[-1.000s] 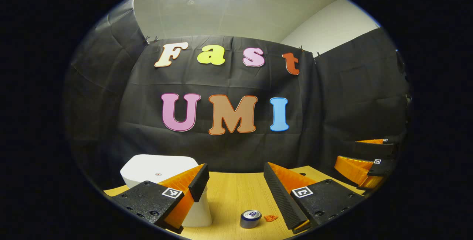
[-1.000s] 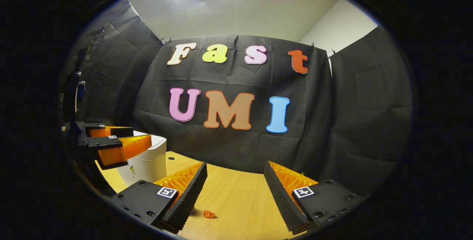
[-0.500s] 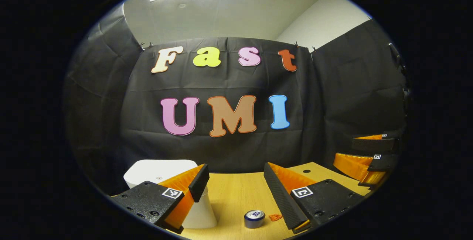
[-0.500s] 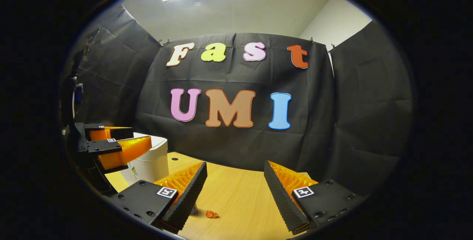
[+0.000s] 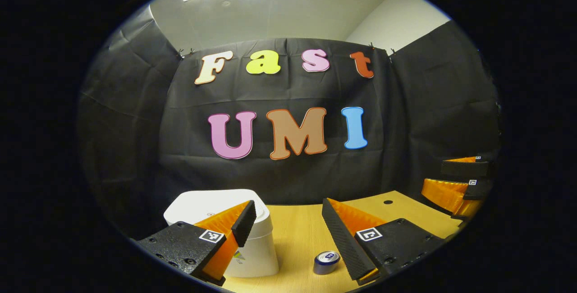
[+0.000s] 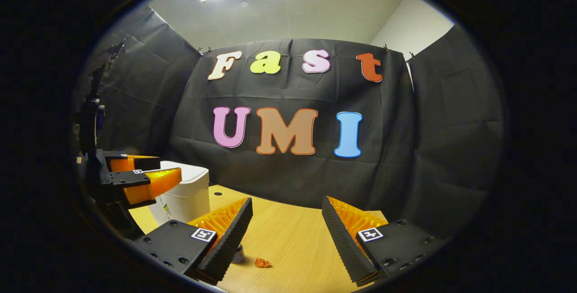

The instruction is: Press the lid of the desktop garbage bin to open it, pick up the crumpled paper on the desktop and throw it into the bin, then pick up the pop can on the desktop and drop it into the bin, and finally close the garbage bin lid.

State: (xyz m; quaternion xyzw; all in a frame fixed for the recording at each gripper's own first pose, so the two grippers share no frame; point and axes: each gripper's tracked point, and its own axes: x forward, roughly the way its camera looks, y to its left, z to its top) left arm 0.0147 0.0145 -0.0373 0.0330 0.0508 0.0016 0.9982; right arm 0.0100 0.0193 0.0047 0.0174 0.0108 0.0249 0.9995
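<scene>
While the bin (image 5: 252, 248) sits lid down near the table's (image 6: 288, 239) left edge, can (image 5: 326, 262) and paper (image 6: 262, 263) lie on open wood beside it. Left gripper (image 5: 288, 221) and right gripper (image 6: 286, 225) hover wide open, empty.

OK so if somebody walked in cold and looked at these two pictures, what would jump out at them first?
Probably the white garbage bin, lid shut, standing at the left of the wooden desktop, with the left gripper open just before it. Next, the pop can upright near that gripper's right finger. In the right gripper view, the small orange crumpled paper lies on the wood between the fingers of the open right gripper.
</scene>
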